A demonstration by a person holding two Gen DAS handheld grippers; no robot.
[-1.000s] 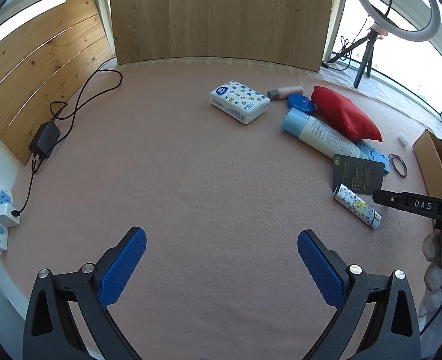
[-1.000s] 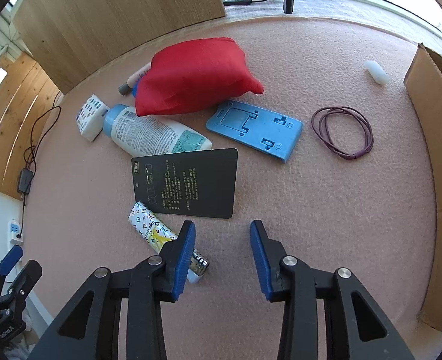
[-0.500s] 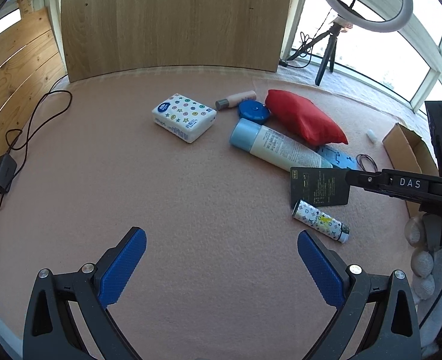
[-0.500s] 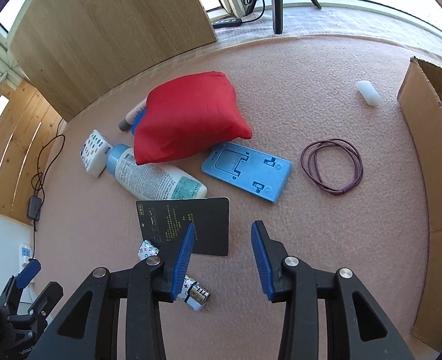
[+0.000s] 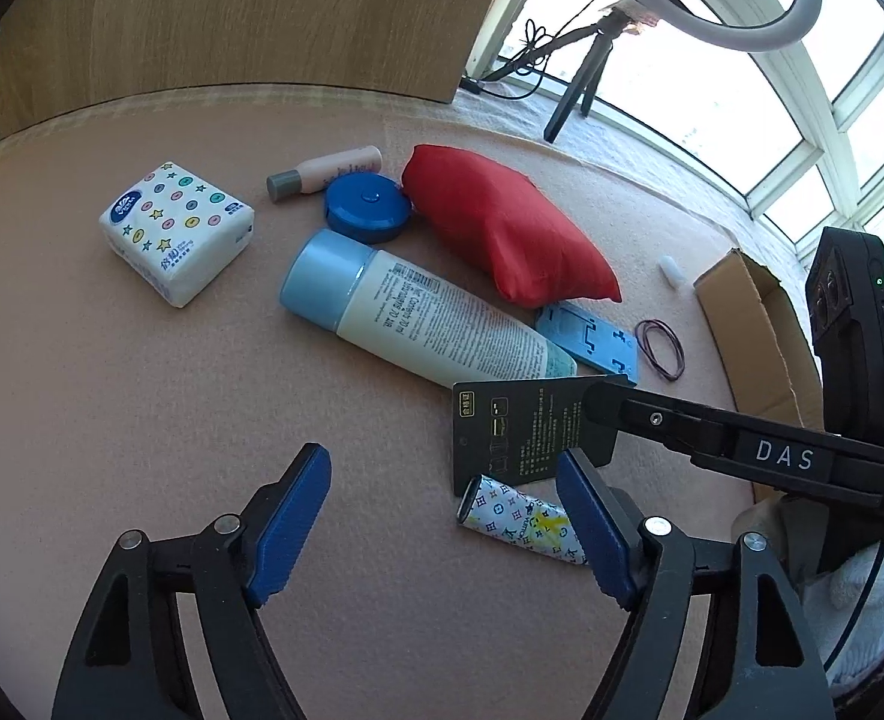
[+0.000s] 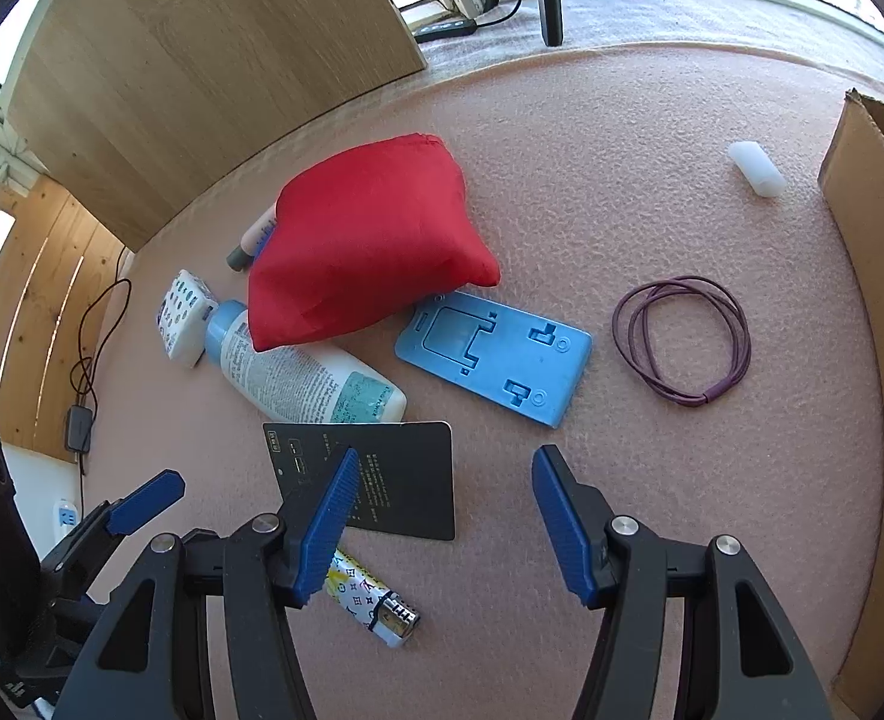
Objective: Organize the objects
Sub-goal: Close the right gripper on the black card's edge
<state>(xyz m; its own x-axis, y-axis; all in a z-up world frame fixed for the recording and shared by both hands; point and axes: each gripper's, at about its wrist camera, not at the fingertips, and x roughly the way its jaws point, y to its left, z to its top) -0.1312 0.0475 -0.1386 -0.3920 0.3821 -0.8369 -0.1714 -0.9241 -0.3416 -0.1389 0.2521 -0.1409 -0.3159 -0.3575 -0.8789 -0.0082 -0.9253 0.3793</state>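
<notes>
Objects lie on a pink felt mat: a red pouch (image 5: 502, 234), a blue-capped lotion bottle (image 5: 418, 312), a black card (image 5: 520, 426), a patterned lighter (image 5: 520, 519), a blue phone stand (image 6: 496, 354), a purple hair tie (image 6: 682, 348), a tissue pack (image 5: 175, 228), a blue round case (image 5: 367, 207) and a small pink bottle (image 5: 322, 174). My left gripper (image 5: 442, 516) is open and empty, its right finger beside the lighter. My right gripper (image 6: 442, 516) is open and empty over the black card's (image 6: 376, 480) right edge; the lighter (image 6: 370, 600) lies under its left finger.
A cardboard box (image 6: 874, 276) stands at the right edge of the mat, with a small white cap (image 6: 757, 168) near it. A wooden board (image 5: 262, 18) stands at the back. A ring light on a tripod (image 5: 592, 60) stands by the windows. A charger cable (image 6: 88, 360) lies at left.
My left gripper has swung right and come closer to the lighter and card. My right gripper has opened wider and moved forward over the card's edge.
</notes>
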